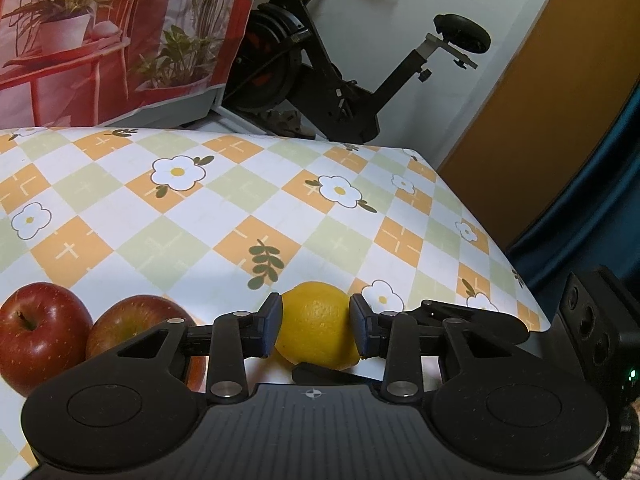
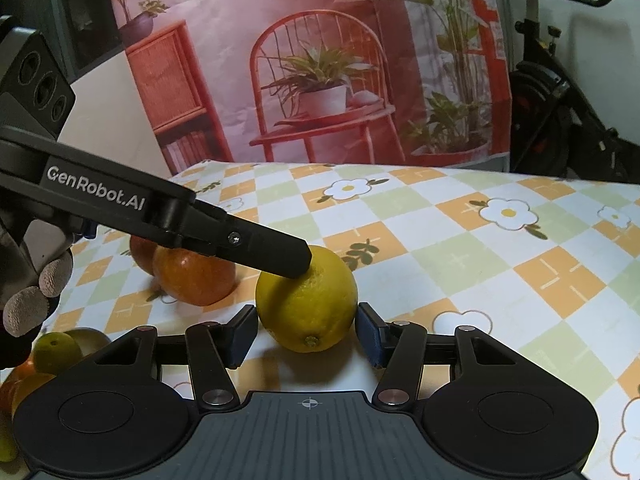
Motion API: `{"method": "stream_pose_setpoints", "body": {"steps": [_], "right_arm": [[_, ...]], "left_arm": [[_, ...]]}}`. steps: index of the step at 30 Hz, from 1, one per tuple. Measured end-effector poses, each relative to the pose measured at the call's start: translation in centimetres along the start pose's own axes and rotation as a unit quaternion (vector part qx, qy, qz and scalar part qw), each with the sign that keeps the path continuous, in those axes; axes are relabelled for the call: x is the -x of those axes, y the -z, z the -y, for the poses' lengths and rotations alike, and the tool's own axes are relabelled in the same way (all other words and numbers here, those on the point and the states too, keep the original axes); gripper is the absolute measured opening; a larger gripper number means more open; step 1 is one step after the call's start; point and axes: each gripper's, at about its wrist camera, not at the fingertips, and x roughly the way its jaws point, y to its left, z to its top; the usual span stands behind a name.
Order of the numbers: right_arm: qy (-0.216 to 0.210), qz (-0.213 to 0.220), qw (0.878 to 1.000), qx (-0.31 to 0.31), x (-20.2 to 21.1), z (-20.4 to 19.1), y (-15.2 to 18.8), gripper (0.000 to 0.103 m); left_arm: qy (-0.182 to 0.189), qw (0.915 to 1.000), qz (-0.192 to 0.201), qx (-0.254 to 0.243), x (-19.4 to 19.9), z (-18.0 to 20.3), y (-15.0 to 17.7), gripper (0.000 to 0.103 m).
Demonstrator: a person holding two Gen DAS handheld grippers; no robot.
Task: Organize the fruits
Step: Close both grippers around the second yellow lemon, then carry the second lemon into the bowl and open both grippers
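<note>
1. Left tongs (image 1: 315,326) are closed on the lemon (image 1: 316,326), which lies on the worktop (image 1: 280,200).
2. Right tongs (image 2: 306,334) bracket the lemon; contact I cannot tell.
3. Two apples (image 1: 44,328) wait at 9 o'clock; sorting seems barely begun.

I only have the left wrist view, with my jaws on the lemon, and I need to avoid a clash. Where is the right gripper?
Observer: The right gripper flanks the same lemon, one pad on each side. I can't tell whether they press.
Operator: Any fruit besides my two apples?
Observer: Yes. A green fruit and orange fruit sit low at the left of the right wrist view.
</note>
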Motion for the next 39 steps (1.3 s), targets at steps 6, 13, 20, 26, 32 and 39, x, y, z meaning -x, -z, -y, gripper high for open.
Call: {"method": "stream_pose_setpoints", "body": {"steps": [6, 13, 20, 26, 32, 39], "right_arm": [[-0.007, -0.005, 1.000, -0.006, -0.1, 0.1, 0.0, 0.050], [-0.007, -0.009, 1.000, -0.005, -0.1, 0.0, 0.1, 0.049], [-0.024, -0.007, 1.000, -0.001, 0.8, -0.5, 0.6, 0.049], [-0.026, -0.014, 0.999, 0.015, 1.7, -1.8, 1.2, 0.049], [-0.021, -0.001, 1.000, 0.021, 3.3, -3.0, 1.4, 0.049], [-0.018, 0.023, 0.999, 0.034, 6.2, -4.9, 1.2, 0.049]], "left_arm": [[-0.003, 1.0000, 0.005, 0.000, 0.1, 0.1, 0.3, 0.039], [-0.002, 1.0000, 0.003, 0.004, 0.2, 0.0, 0.4, 0.039], [-0.002, 1.0000, -0.005, -0.002, 1.3, 0.5, 1.1, 0.039], [0.003, 0.9999, -0.011, -0.004, 2.5, 0.7, 2.2, 0.039], [0.014, 0.9999, -0.003, -0.005, 4.0, 1.2, 2.6, 0.039], [0.028, 0.9995, 0.013, -0.011, 6.7, 2.2, 2.9, 0.038]]}}
